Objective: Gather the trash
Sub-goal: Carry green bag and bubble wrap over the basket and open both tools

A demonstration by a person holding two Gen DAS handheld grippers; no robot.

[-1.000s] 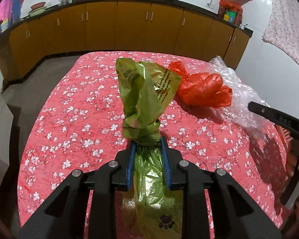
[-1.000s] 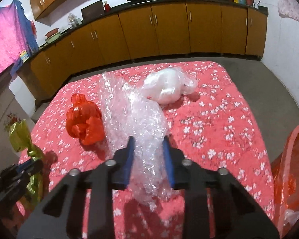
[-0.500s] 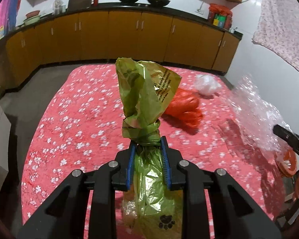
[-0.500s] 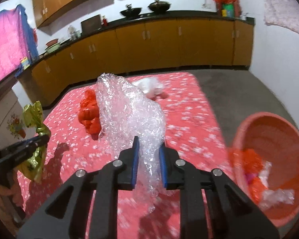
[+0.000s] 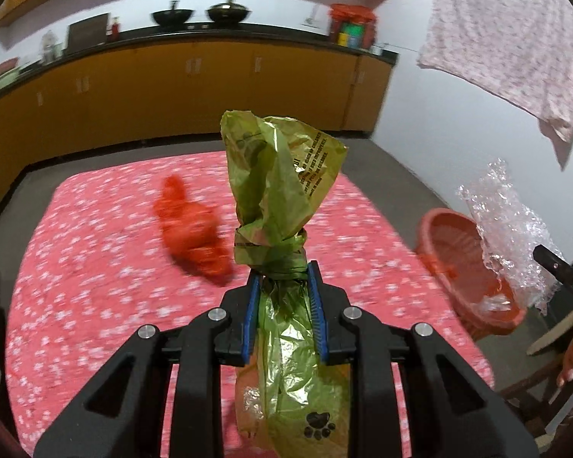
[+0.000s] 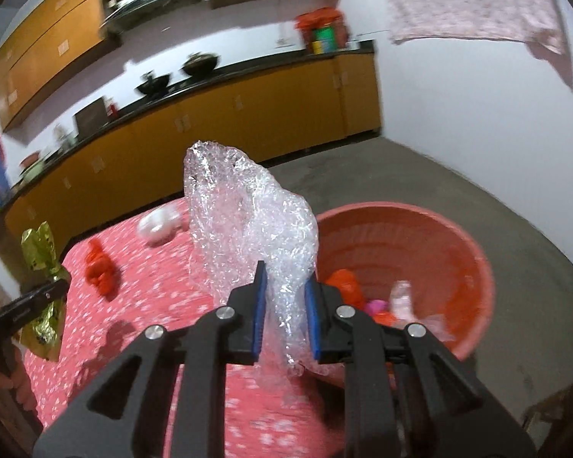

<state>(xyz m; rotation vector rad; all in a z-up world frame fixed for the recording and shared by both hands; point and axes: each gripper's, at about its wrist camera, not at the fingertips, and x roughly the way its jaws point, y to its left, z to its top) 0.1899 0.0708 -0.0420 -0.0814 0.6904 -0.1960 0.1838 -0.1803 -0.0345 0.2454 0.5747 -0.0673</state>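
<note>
My left gripper (image 5: 282,290) is shut on a knotted green plastic bag (image 5: 279,179), held above the red flowered table (image 5: 95,305). My right gripper (image 6: 285,290) is shut on a sheet of clear bubble wrap (image 6: 244,221), held beside the rim of an orange basin (image 6: 412,236) with trash inside. The basin (image 5: 454,252) and the bubble wrap (image 5: 512,229) also show at the right of the left wrist view. A red plastic bag (image 5: 195,236) lies on the table, also in the right wrist view (image 6: 101,271). A white bag (image 6: 158,225) lies at the table's far end.
Yellow kitchen cabinets (image 5: 172,80) with a dark counter run along the back wall. A pink cloth (image 5: 515,45) hangs at the upper right. Grey floor (image 6: 458,191) lies around the table and basin.
Both grippers swung right and up with their loads. The bubble wrap has come off the table and now hangs by the orange basin. The green bag is still held.
</note>
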